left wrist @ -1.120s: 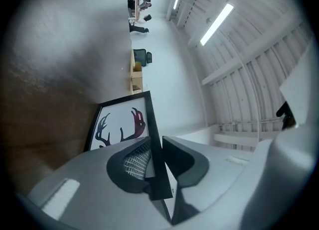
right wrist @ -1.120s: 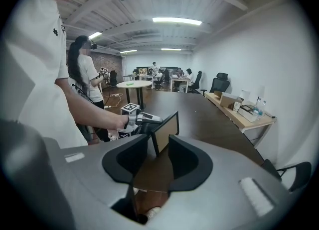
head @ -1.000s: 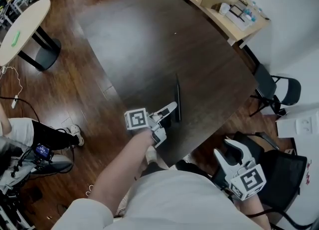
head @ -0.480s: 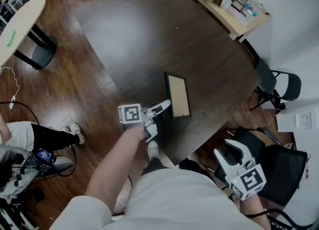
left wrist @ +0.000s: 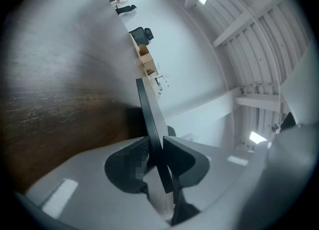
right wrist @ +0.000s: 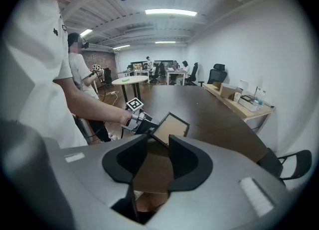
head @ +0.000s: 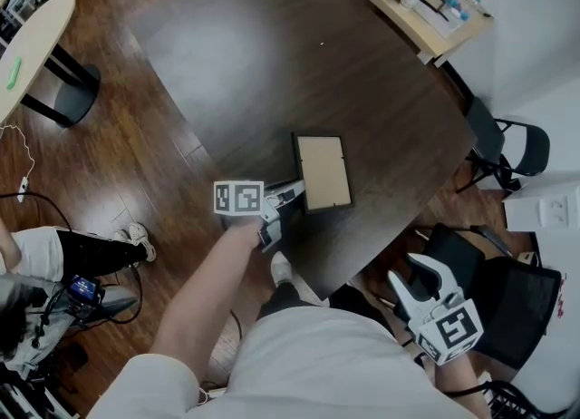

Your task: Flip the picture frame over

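The picture frame (head: 322,172) has a black border and a tan face turned upward. It is tilted over the dark table (head: 272,63) near its front edge. My left gripper (head: 288,198) is shut on the frame's near left edge. In the left gripper view the frame (left wrist: 148,114) runs edge-on between the jaws of that gripper (left wrist: 157,152). My right gripper (head: 426,283) hangs open off the table at the lower right, holding nothing. The right gripper view shows its jaws (right wrist: 158,154) apart, with the frame (right wrist: 170,128) and the left gripper (right wrist: 142,123) beyond.
A light wooden side table (head: 426,32) with boxes and bottles stands at the back right. A round table (head: 32,54) is on the left. Black chairs (head: 507,150) sit off the table's right edge. A seated person's legs (head: 63,249) are at the lower left.
The frame stood on edge a second ago; it has tipped over so its tan face shows upward. My left gripper, still clamped on it, shifted slightly left. The right gripper stayed put.
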`<action>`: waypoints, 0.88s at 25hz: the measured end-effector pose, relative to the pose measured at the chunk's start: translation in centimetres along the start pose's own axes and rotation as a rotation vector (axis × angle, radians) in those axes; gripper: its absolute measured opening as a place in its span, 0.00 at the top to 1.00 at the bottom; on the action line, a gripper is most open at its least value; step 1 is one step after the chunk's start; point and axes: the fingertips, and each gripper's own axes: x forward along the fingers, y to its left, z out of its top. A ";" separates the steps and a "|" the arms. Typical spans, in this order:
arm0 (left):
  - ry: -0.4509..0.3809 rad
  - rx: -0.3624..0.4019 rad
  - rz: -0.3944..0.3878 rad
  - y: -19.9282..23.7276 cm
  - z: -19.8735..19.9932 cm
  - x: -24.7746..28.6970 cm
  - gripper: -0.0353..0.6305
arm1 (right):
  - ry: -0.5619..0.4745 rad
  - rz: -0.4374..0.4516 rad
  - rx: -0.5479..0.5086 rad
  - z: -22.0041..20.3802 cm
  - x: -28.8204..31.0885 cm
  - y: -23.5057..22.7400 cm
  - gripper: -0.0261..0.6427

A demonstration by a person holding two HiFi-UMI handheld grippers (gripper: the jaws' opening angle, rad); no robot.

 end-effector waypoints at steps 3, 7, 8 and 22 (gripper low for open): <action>0.055 0.030 0.085 0.9 -0.4 0.3 0.81 | -0.002 -0.003 0.016 -0.2 0.0 0.2 0.76; 0.107 0.084 0.225 2.4 -0.6 0.4 0.80 | 0.002 -0.019 0.056 -1.2 -0.5 0.2 0.76; 0.127 0.096 0.263 2.7 -0.7 0.4 0.80 | 0.004 -0.022 0.065 -1.5 -0.7 0.2 0.76; 0.105 0.440 0.620 0.4 0.3 -1.8 0.80 | -0.087 -0.038 0.065 -3.9 -4.8 -0.5 0.76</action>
